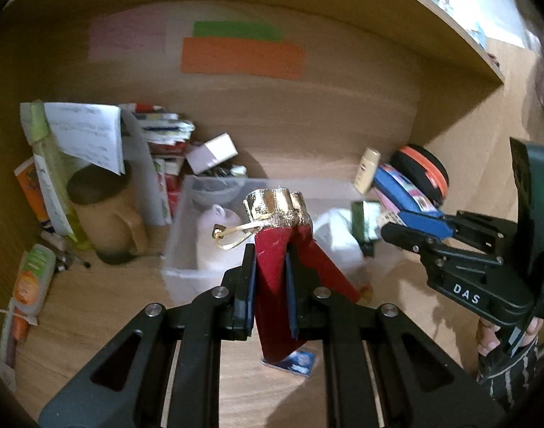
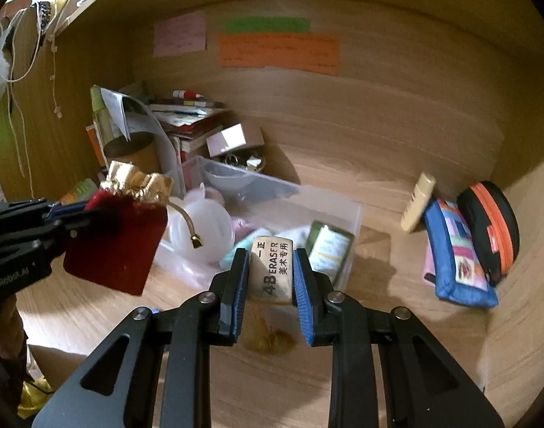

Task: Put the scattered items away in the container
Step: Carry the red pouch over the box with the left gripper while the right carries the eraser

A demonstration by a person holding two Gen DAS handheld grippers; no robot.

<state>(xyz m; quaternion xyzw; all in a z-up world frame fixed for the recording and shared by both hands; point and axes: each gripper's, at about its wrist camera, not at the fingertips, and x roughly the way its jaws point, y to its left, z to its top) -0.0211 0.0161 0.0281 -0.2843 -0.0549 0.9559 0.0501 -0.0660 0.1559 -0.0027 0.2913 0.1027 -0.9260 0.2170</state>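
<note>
— Counter (image 2: pixel 397 164) first: what sits on it?

— Wood-grain counter, walled at the back. A clear bin (image 2: pixel 356 214) stands near the middle, with a white jar (image 2: pixel 207 230) and a green-edged packet (image 2: pixel 331 248) inside. To its left are a book stack (image 2: pixel 190 121) and a brown cup (image 1: pixel 104 221); to its right a blue pouch (image 2: pixel 454 256) leans by a black case (image 2: pixel 489 228) with an orange zip.

— Where is the left hand-held gripper (image 1: pixel 270 267)?

— In the air just in front of the bin, on its left side. Its jaws are clamped on a red bag (image 1: pixel 272 285) with a gold top. In the left wrist view the bag stands up between the pads, its gold top overlapping the bin's near wall, and a gold cord (image 1: pixel 236 235) loops out to the left.

— And the right hand-held gripper (image 2: pixel 270 274)?

— Beside the left one, also raised before the bin. Its pads press on both sides of an eraser (image 2: pixel 273 267) printed "4B ERASER", held lengthwise between them, label up. The eraser's far end overlaps the bin's front wall, next to the packet.

— Anything beneath?

— A small yellowish scrap (image 2: pixel 270 339) lies on the counter below the right jaws, too blurred to identify.
</note>
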